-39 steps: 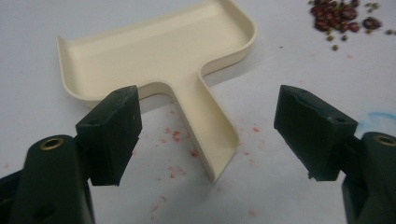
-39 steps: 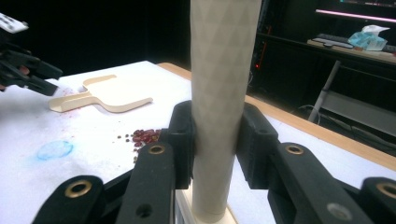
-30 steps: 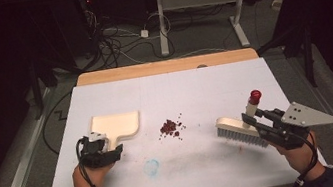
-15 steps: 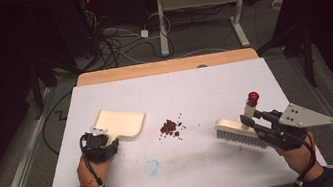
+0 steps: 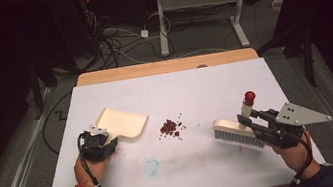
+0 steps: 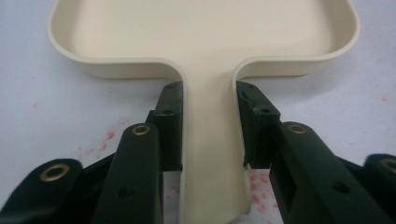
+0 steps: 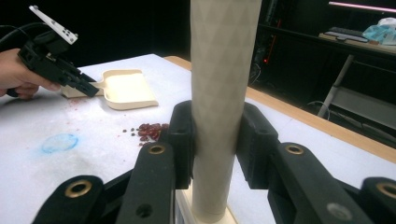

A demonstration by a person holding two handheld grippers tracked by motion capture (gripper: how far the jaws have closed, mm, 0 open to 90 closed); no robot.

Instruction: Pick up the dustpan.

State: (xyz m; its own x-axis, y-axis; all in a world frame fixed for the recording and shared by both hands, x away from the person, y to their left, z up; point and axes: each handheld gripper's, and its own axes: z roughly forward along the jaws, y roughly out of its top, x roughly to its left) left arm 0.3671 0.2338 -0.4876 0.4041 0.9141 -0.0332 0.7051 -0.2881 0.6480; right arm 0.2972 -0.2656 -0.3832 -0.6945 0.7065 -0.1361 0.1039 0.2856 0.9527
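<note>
— What have you got in your left gripper [image 6: 209, 140]?

— Your left gripper has just closed its jaws on the handle of the cream dustpan [image 5: 122, 122]. In the left gripper view the pads press on both sides of the handle, and the pan lies flat on the white table [image 5: 194, 89], its open edge turned toward the crumbs.

— And your right gripper [image 7: 215, 144]?

— It is clamped on the upright handle of the brush [image 5: 233, 131]. The handle stands between the jaws, red cap [image 5: 249, 95] on top, and the bristles rest on the table at your right.

— Where is the mess?

— A small heap of dark red crumbs [image 5: 171, 127] sits mid-table, between the dustpan and the brush, just beside the pan's mouth and apart from the bristles. A faint blue smudge [image 5: 151, 166] marks the table nearer to you.
</note>
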